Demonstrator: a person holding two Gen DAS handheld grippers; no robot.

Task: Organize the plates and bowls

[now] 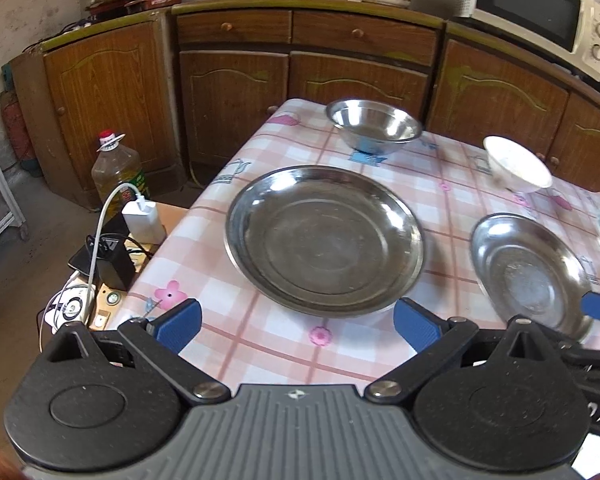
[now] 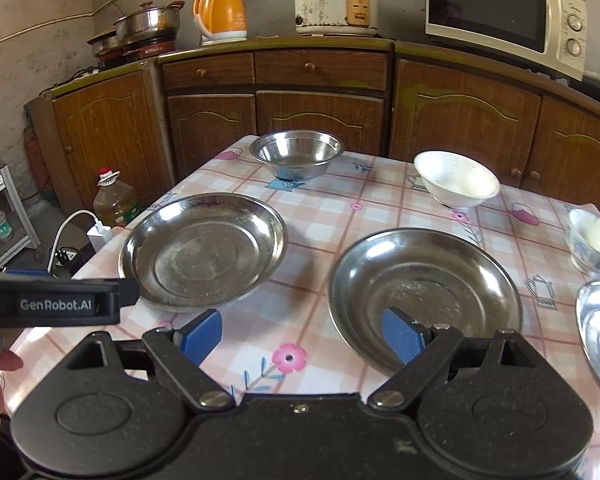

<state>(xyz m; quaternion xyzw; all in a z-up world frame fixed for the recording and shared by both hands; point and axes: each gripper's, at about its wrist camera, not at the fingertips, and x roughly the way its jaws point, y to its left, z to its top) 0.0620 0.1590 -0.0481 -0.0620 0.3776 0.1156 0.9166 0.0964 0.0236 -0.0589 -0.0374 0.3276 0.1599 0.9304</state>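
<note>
Nothing is stacked yet: two wide round steel plates [image 2: 204, 248] [image 2: 424, 288], a deep steel bowl [image 2: 298, 152] and a white ceramic bowl [image 2: 456, 180] are spread apart on the checked tabletop [image 2: 320, 216]. The left gripper [image 1: 296, 324] and right gripper [image 2: 302, 336] are held with fingers spread, empty.

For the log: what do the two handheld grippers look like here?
Both match: the left gripper and right gripper have speckled black linkage arms with silver pivot pins, ribbed blue pads on the fingers, and round black discs. The left gripper's side, seen from the right wrist, reads GenRobot.AI in white.
</note>
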